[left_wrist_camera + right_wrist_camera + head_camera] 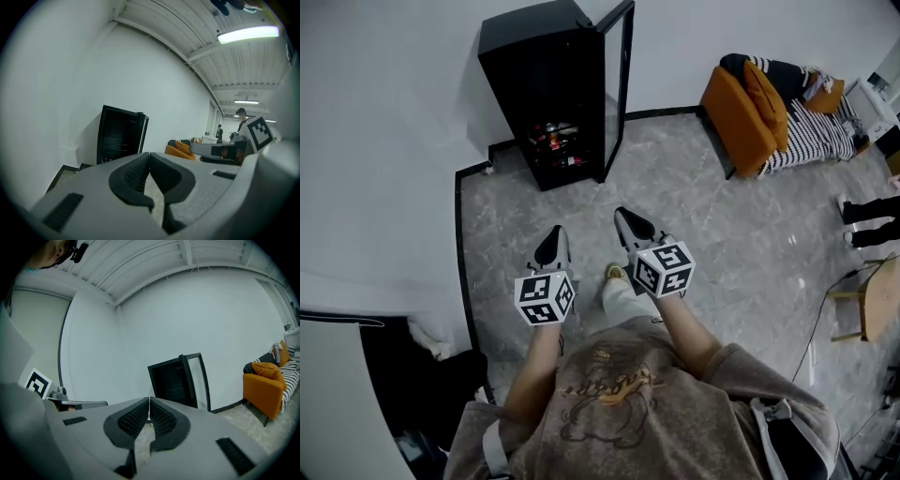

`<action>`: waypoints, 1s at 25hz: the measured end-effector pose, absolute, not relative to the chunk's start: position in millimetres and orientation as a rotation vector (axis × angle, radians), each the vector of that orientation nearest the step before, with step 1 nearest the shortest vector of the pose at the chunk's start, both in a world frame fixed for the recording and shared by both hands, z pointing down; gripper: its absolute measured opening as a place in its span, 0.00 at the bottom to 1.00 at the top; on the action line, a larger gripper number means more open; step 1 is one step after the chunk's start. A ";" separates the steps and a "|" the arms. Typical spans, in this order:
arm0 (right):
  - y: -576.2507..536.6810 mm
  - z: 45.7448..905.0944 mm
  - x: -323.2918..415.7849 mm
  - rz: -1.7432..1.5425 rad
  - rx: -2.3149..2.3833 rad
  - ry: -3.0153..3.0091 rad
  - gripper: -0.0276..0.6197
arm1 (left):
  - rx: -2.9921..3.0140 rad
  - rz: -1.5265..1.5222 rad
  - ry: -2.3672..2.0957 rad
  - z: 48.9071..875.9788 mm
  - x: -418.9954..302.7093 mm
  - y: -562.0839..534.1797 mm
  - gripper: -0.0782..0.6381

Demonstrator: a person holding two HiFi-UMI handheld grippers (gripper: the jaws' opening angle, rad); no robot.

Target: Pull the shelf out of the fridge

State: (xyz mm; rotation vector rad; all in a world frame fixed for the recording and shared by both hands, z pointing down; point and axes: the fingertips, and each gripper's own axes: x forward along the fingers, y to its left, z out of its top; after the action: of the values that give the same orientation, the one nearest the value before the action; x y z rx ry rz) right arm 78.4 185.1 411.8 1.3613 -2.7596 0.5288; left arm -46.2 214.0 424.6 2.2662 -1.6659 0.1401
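A small black fridge [546,98] stands against the white wall with its glass door [616,89] swung open to the right. Shelves with bottles and cans [556,142] show in its lower part. It also appears ahead as the fridge [121,136] in the left gripper view and the fridge [176,380] in the right gripper view. My left gripper [551,246] and right gripper [630,225] are both shut and empty, held side by side above the floor, well short of the fridge. The jaws of each touch at the tips.
Grey marble floor [694,202] lies between me and the fridge. An orange armchair [750,108] and a striped sofa [816,127] stand at the right. A person's legs [872,220] and a wooden chair [867,300] are at the far right. A dark object [422,394] sits at my left.
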 end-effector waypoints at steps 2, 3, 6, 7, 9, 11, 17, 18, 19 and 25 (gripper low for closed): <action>172.4 410.8 75.4 0.536 1.348 -2.763 0.08 | 2.259 0.137 -1.675 421.3 -48.5 200.2 0.12; 165.8 410.5 73.9 0.540 1.343 -2.764 0.08 | 2.257 0.136 -1.678 419.8 -49.5 193.1 0.12; 145.5 412.1 70.1 0.564 1.329 -2.763 0.08 | 2.247 0.130 -1.676 417.1 -51.8 172.4 0.12; 139.1 412.9 69.1 0.573 1.322 -2.763 0.08 | 2.243 0.126 -1.673 416.7 -52.2 165.8 0.12; 125.9 413.4 68.3 0.587 1.306 -2.764 0.08 | 2.233 0.119 -1.668 415.8 -52.2 151.7 0.12; 111.2 412.2 69.1 0.595 1.288 -2.768 0.08 | 2.222 0.112 -1.667 415.4 -51.1 135.3 0.12; 56.3 406.7 77.3 0.600 1.246 -2.786 0.08 | 2.197 0.084 -1.676 413.5 -41.4 77.4 0.12; 46.4 405.4 78.1 0.597 1.234 -2.792 0.08 | 2.196 0.078 -1.684 411.4 -39.7 66.9 0.12; 37.4 404.2 78.6 0.592 1.218 -2.799 0.08 | 2.194 0.072 -1.695 408.9 -38.4 57.1 0.12; -4.2 405.7 77.7 0.583 1.117 -2.822 0.08 | 2.170 0.038 -1.742 399.4 -35.5 15.6 0.12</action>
State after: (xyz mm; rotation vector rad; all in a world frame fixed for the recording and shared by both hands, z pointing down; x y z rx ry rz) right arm 77.7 -4.2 405.7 1.1172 -2.8218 0.5831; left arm -35.5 15.6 399.4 2.1703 -1.7422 0.0379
